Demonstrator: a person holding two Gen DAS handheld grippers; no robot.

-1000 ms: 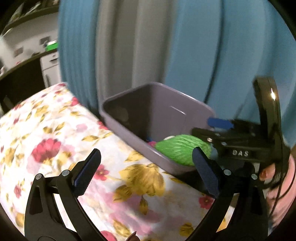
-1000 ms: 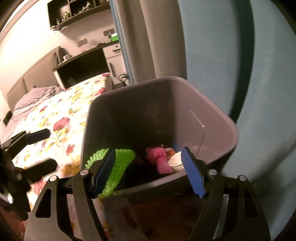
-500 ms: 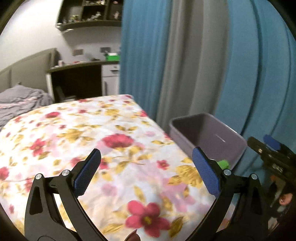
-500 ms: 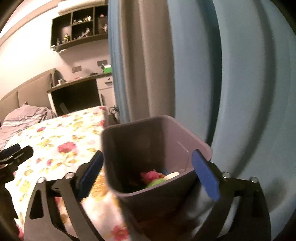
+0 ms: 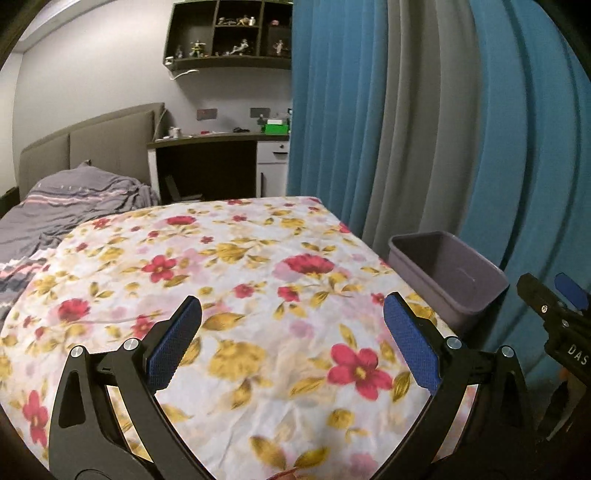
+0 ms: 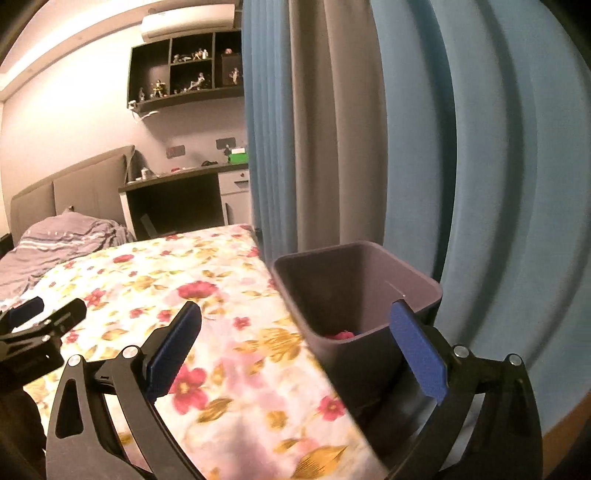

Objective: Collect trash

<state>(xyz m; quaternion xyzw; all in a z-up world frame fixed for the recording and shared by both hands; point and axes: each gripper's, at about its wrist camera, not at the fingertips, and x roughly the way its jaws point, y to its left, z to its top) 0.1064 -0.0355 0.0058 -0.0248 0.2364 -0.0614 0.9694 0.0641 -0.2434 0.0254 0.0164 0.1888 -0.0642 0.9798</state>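
Left claw (image 5: 291, 332): jaws spread wide, nothing between the blue pads (image 5: 410, 347), nothing touched. It hangs above the floral bedsheet (image 5: 258, 280).

Right claw (image 6: 295, 343): jaws spread wide, empty, touching nothing. Its left pad stands over the bedsheet (image 6: 207, 302); its right pad lines up with the near right corner of the bin (image 6: 354, 280).

The bin, a grey-purple open tub, stands just beside the right edge of the bed, between the sheet and the curtain (image 6: 424, 147). In the left wrist view the bin (image 5: 447, 273) lies ahead and to the right of the left claw, apart from it. A pink item of trash (image 6: 341, 335) shows low inside the bin; the remaining contents are hidden by the wall.

Farther back: a rumpled grey blanket (image 5: 74, 206), a desk (image 5: 207, 162) and a wall shelf (image 5: 229, 33).
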